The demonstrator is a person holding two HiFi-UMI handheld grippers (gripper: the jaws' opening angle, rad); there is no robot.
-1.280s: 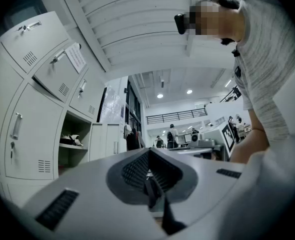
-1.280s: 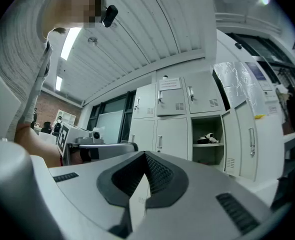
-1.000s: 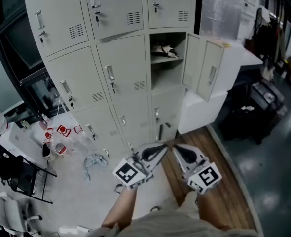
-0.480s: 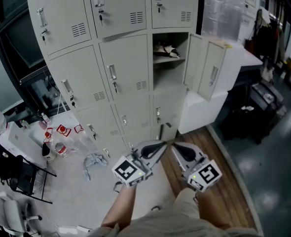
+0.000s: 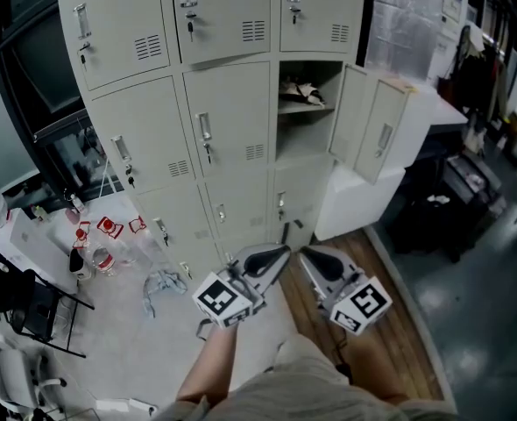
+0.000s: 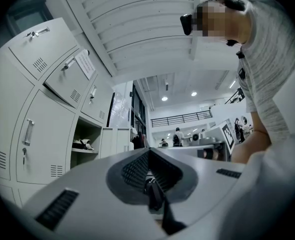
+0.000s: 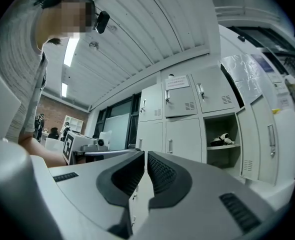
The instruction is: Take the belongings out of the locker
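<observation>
Spotter: Belongings, a crumpled white-and-dark heap, up on the shelf of the open grey metal locker compartment, from the shelf's left edge to about its middle. Long axis along the shelf, across the opening.

Handler: And from the jaws?

Spotter: Ahead and well above. Low and side by side, left gripper and right gripper, both well apart from the shelf. Right one more squarely under the opening, so probably nearer by a shade.

Handler: Jaws?

Spotter: Pressed together on both, nothing between. Need spreading before any reach.

Handler: Anything in the way?

Spotter: Swung-out grey locker door off the compartment's right edge, seemingly clear of a straight path.

Handler: Hard to read?

Spotter: Too small to tell shoes from cloth. Back of the shelf in shade, heap's far side hidden.
</observation>
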